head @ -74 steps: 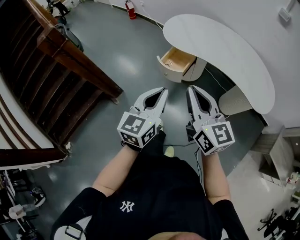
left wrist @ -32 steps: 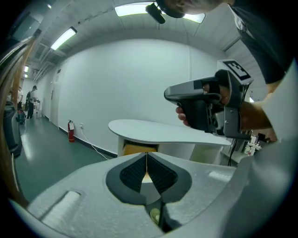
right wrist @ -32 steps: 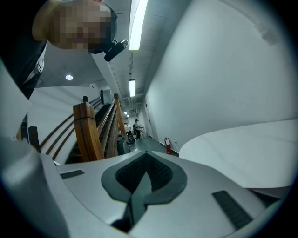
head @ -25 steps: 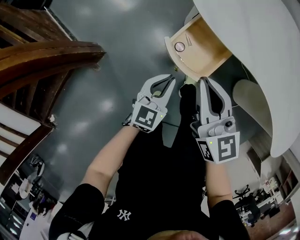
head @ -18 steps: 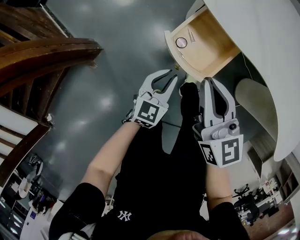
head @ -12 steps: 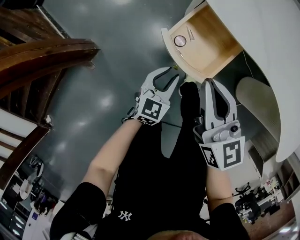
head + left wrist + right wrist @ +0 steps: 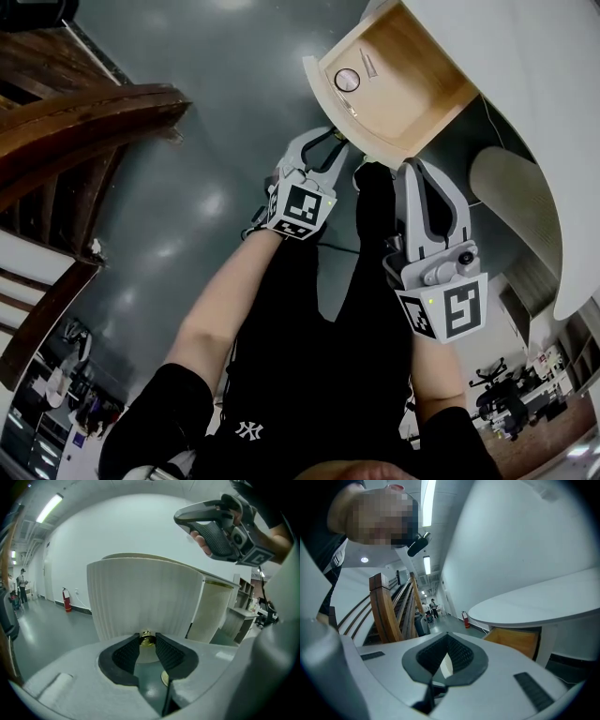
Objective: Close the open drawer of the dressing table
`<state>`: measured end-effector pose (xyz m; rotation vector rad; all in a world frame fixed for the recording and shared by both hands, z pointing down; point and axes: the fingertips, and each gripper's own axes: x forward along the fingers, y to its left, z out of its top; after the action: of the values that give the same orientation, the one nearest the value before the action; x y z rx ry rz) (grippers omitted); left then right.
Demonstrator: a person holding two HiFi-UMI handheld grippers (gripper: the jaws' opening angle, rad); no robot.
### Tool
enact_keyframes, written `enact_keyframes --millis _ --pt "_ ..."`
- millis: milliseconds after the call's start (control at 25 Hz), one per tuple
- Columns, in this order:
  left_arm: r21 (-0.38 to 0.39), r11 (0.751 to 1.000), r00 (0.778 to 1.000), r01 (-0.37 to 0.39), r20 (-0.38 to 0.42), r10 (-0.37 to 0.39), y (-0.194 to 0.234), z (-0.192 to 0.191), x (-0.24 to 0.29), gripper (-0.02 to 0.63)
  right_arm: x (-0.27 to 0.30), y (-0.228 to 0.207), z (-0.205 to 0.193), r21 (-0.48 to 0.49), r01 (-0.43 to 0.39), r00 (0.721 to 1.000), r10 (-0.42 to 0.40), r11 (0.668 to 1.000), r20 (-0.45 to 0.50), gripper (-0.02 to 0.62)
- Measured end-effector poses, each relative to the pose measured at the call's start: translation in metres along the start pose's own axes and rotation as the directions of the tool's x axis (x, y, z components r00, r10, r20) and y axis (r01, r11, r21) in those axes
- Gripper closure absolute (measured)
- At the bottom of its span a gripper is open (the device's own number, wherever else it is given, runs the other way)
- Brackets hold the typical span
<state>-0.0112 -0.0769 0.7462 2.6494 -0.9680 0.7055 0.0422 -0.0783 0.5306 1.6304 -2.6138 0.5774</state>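
Left claw (image 7: pixel 147 637): open. Its jaws have just been opening, and the tips now stand either side of the brass knob (image 7: pixel 146 638) without pressing on it.
Right claw (image 7: pixel 447 637): closed on nothing, tips together. It sits to the right of the left claw and higher, pointing under the desk (image 7: pixel 525 94).
Drawer (image 7: pixel 145 597): pulled well out from under the desk, with its ribbed front right ahead of the left claw's tips.
Contents: a small round item (image 7: pixel 347 80) lies loose inside, just beyond the front.
Step, as I judge it: I am lined up to push, and the drawer is not yet shut.
Risk, slip: the front is curved, so if I push with the tips beside the knob they may skate off sideways.
Risk, jam: a push off centre may skew the drawer so it binds on its runners.
Risk, snag: open jaws around the knob could catch it as I back away and drag the drawer out again.
Risk, slam: too hard a shove would send the round item sliding.
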Motion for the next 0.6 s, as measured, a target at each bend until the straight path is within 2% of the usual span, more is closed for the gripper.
enact_keyframes --millis 240,600 --pt "-0.022 1.0 1.0 0.008 -0.013 -0.009 0.0 0.002 0.006 0.495 -0.004 -0.011 -0.002 0.012 0.029 1.0 -0.029 1.0 -0.004 0.581" --pt "-0.018 0.999 0.999 0.038 0.005 -0.038 -0.002 0.028 0.044 0.495 -0.013 -0.046 -0.004 0.027 0.085 0.996 -0.085 0.996 -0.012 0.581"
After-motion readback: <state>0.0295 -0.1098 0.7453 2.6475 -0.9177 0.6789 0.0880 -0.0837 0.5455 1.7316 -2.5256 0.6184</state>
